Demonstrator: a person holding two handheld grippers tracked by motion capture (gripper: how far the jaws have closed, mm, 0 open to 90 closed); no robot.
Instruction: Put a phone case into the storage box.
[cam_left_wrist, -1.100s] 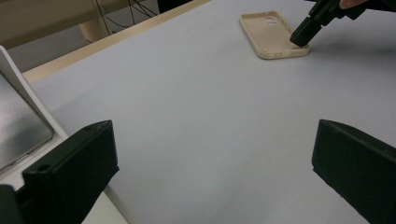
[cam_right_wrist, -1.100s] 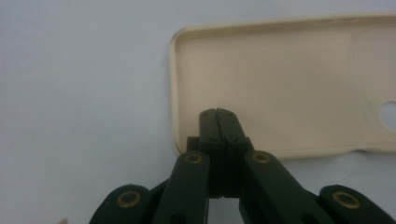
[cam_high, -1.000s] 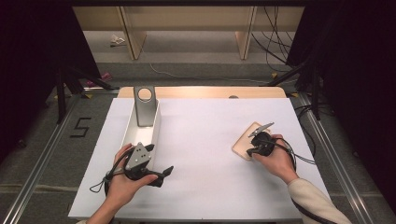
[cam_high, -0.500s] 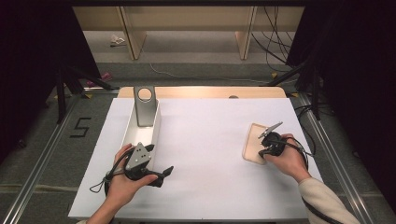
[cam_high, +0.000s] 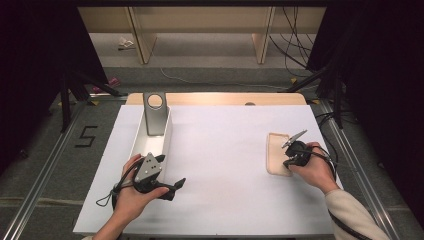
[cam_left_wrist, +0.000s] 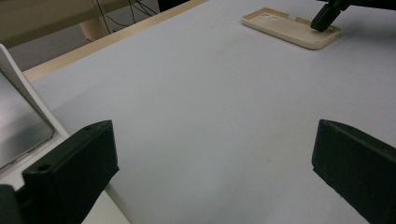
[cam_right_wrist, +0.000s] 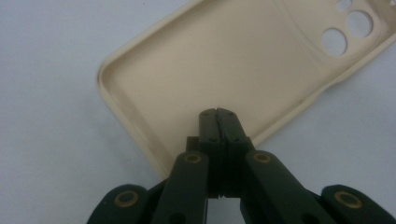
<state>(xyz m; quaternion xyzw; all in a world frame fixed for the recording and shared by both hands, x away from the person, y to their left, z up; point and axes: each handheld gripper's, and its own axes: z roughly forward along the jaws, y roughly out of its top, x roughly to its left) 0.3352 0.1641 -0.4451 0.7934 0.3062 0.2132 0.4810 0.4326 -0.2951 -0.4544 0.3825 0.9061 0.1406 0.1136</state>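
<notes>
The right gripper (cam_high: 291, 156) had its two black jaws pressed flat together, with nothing visible between them, and their tips sat over the inside of the beige phone case (cam_high: 278, 153). In the right gripper view (cam_right_wrist: 218, 114) the case (cam_right_wrist: 219, 65) lay open side up straight ahead of the closed tips, its rounded corner off to the left of them and its round camera holes at the far end, up and to the right; whether the tips actually touched the case floor could not be told. The case rested flat on the white surface (cam_high: 220, 165), partly under that gripper. The left gripper (cam_high: 172, 189) was well apart from the case, held low over the near side of the surface with its jaws spread wide and empty. In the left gripper view (cam_left_wrist: 212, 158) bare surface lay between those jaws, the case (cam_left_wrist: 289, 27) showed far ahead and to the right with the other gripper's dark tip on it, and a white tray (cam_high: 146, 145) stood just beside the left jaw, holding a grey metal stand (cam_high: 155, 114) with a round hole near its top.
</notes>
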